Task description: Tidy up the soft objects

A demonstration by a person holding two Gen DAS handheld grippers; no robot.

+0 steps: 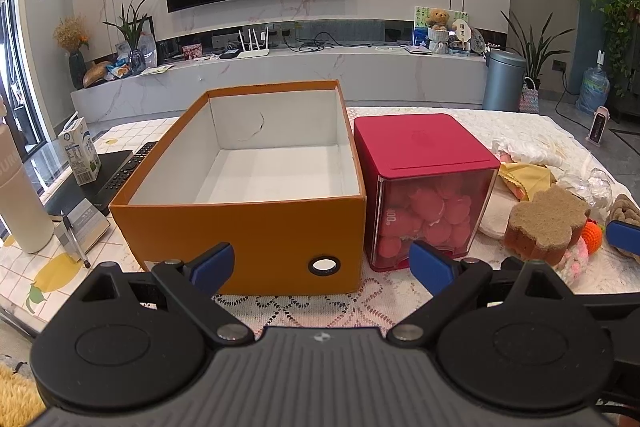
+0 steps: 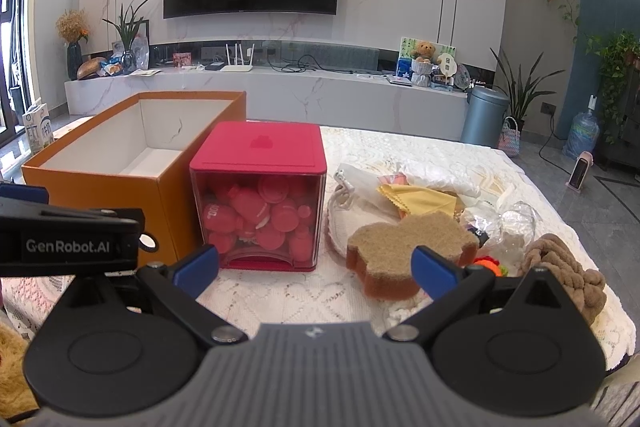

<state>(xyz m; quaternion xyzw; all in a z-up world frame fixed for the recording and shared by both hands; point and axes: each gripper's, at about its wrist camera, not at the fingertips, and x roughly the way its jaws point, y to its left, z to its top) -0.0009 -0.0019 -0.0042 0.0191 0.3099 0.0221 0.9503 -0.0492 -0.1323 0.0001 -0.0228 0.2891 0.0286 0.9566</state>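
Sponge (image 2: 404, 251), brown, flower-shaped: light, squashy, on the table at four o'clock from the empty orange box (image 1: 240, 211); grip across its sides; both grippers (image 1: 322, 263) (image 2: 316, 265) wide, empty.

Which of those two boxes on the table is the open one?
The orange box: it has no lid, and its white inside is bare. The red box beside it has its top closed.
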